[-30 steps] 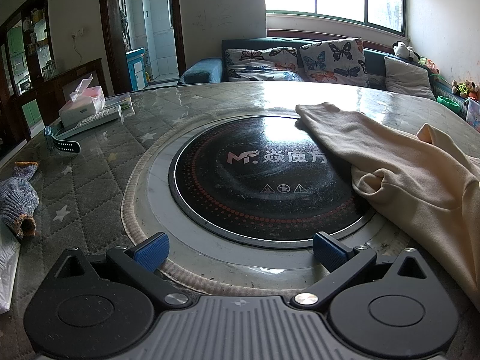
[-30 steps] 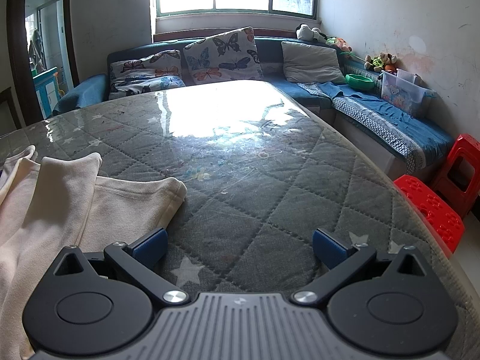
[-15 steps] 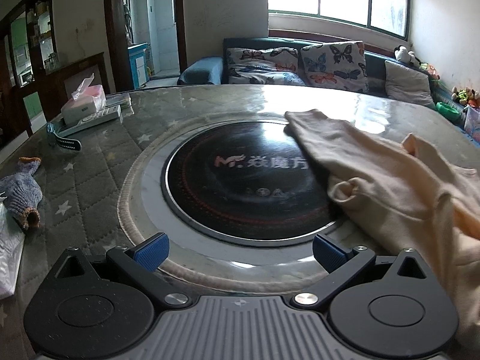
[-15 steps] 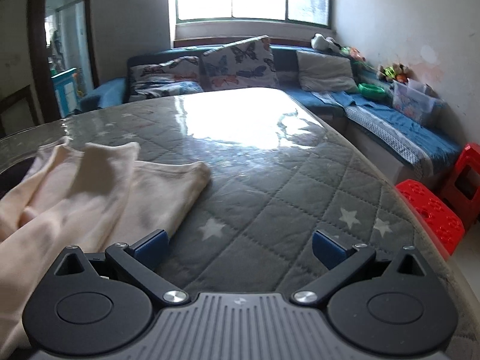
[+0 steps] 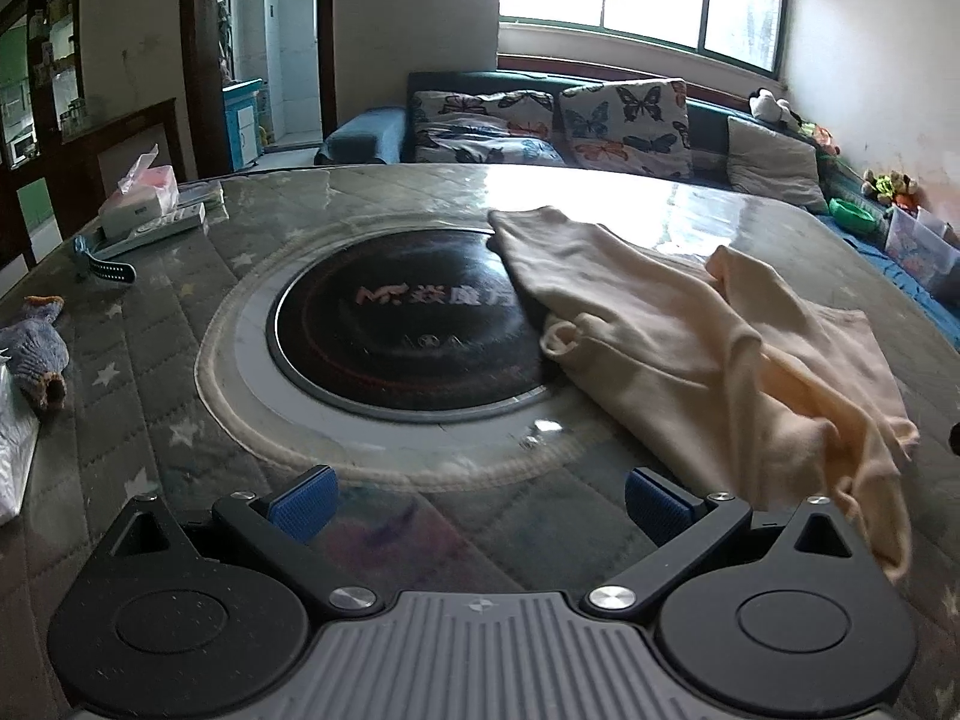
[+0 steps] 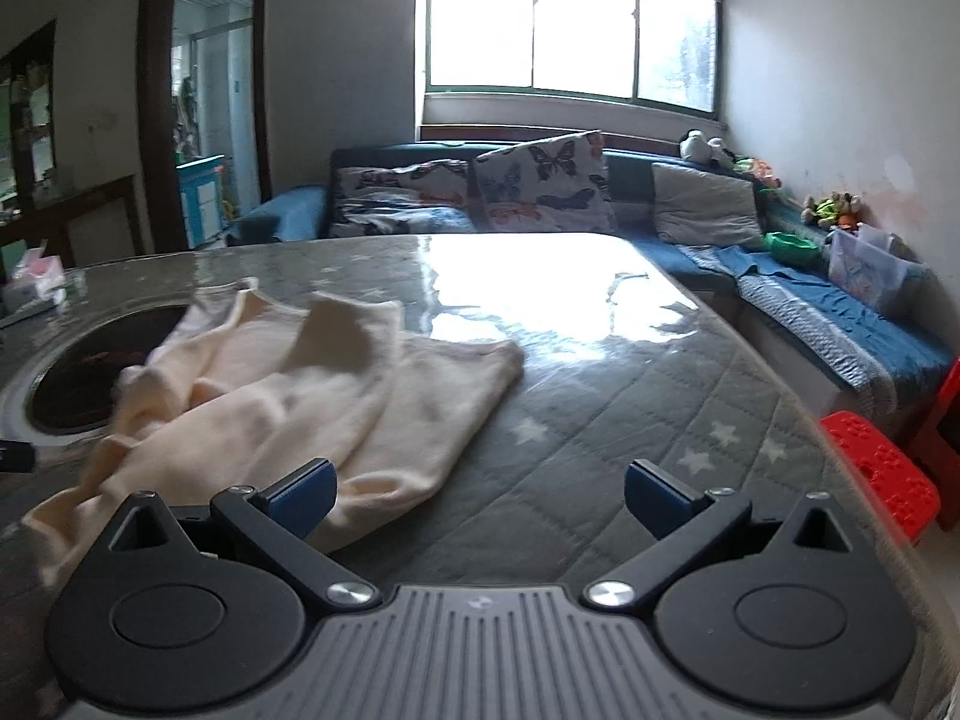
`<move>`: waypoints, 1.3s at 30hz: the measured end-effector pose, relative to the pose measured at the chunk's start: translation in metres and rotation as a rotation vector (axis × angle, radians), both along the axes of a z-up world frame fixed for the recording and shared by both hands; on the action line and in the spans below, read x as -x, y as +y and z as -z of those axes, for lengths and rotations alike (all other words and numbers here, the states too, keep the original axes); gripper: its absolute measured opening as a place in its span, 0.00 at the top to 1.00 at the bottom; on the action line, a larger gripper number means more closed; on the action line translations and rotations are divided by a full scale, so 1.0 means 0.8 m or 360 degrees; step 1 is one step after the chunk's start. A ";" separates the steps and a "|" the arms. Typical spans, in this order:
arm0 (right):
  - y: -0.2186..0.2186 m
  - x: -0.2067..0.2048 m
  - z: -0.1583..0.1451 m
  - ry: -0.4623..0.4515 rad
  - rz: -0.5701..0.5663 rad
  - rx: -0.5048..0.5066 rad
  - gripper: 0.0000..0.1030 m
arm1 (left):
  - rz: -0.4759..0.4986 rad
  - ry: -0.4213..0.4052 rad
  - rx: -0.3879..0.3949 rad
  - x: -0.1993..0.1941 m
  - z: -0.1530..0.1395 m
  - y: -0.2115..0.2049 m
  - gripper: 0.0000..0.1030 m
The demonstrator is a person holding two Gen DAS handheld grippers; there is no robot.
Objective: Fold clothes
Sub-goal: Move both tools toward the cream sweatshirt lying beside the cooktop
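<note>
While both hand-held grippers point(image 5: 480, 498) point(image 6: 480, 495) gape wide, cream garment point(image 5: 690, 348) sprawls across quilted table point(image 6: 600, 420) near sofa point(image 6: 840, 324).

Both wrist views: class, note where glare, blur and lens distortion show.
Left wrist view: window glare on the table; straight edges bow. Right wrist view: wider glare patch on the table; the cream garment looks soft with motion blur.

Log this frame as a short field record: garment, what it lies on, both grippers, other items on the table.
garment: cream knit garment, crumpled and unfolded
surface: grey quilted star-print table cover; one end overlaps the round black induction cooktop
left gripper: open, empty, near the garment's edge
right gripper: open, empty, left finger over the cloth
other items: white tissue box, blue-grey knitted glove
</note>
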State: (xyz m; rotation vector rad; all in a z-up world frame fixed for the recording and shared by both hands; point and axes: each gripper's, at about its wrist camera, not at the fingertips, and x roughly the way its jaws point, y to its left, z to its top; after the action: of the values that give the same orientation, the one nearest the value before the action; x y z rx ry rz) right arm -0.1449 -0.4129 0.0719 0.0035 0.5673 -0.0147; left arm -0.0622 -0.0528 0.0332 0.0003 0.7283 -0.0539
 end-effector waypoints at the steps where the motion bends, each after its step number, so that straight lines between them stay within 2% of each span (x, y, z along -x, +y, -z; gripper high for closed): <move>1: 0.002 0.005 0.000 0.0002 -0.0011 -0.0009 0.00 | 0.0007 0.0001 -0.0007 0.003 0.000 -0.003 0.00; 11: 0.020 0.036 0.001 0.0001 -0.0098 -0.0076 0.00 | 0.0053 0.0005 0.0001 0.029 0.000 -0.022 0.00; 18: 0.033 0.046 -0.003 0.0007 -0.0154 -0.0075 0.00 | 0.0102 0.0005 -0.0041 0.042 0.001 -0.041 0.00; 39: 0.039 0.052 0.002 0.0050 -0.0167 -0.0086 0.00 | 0.0156 0.0017 -0.0108 0.053 0.003 -0.059 0.00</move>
State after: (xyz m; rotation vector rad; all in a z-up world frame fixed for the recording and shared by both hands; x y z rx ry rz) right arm -0.1865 -0.3817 0.0704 0.0265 0.5984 0.1026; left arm -0.1046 -0.0996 0.0308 0.1006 0.7400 -0.1231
